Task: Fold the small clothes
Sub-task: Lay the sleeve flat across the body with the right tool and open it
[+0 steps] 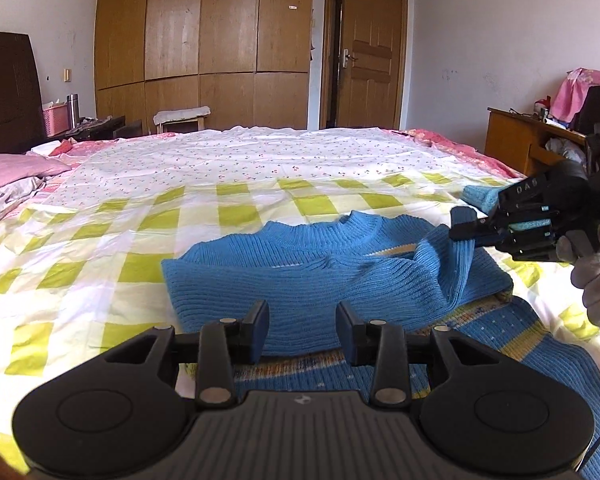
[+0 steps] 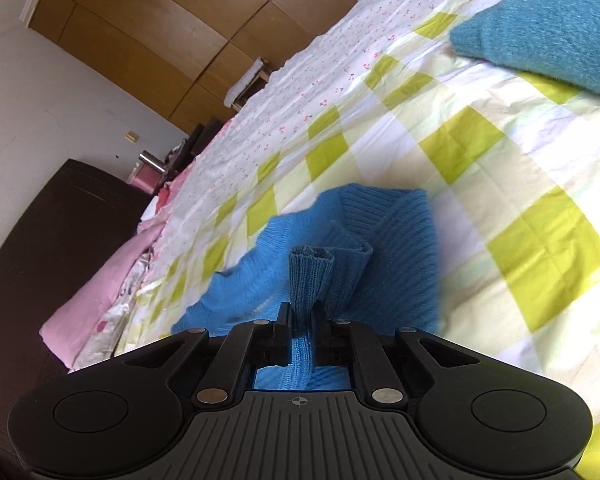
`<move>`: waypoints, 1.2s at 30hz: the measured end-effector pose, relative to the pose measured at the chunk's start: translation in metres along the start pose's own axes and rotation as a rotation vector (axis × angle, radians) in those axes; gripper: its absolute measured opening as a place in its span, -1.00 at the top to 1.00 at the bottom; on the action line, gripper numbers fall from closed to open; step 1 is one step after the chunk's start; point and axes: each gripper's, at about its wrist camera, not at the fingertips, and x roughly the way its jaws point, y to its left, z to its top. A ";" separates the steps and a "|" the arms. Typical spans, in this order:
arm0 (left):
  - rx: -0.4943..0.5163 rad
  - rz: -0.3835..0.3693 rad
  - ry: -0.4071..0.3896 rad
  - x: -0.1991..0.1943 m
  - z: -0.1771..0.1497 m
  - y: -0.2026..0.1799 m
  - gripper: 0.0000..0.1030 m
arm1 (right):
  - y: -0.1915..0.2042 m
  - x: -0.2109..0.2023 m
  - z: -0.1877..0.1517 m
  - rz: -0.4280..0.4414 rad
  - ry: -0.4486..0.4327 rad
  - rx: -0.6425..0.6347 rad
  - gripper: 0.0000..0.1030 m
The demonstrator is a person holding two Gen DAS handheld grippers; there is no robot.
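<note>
A small blue knit sweater lies on the checked bedsheet, its left sleeve folded across the chest. My left gripper is open and empty, just above the sweater's lower body. My right gripper is shut on the sweater's right sleeve, near the ribbed cuff, and holds it lifted over the sweater body. In the left wrist view the right gripper comes in from the right, held by a gloved hand, with the sleeve hanging from it.
A folded teal knit garment lies on the bed farther right; it also shows in the left wrist view. Pink pillows and a dark headboard are at the left. A wooden desk stands at the right.
</note>
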 end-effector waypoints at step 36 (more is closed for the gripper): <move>-0.017 0.179 0.099 0.038 -0.004 0.022 0.15 | -0.003 -0.032 -0.020 -0.279 -0.082 -0.203 0.76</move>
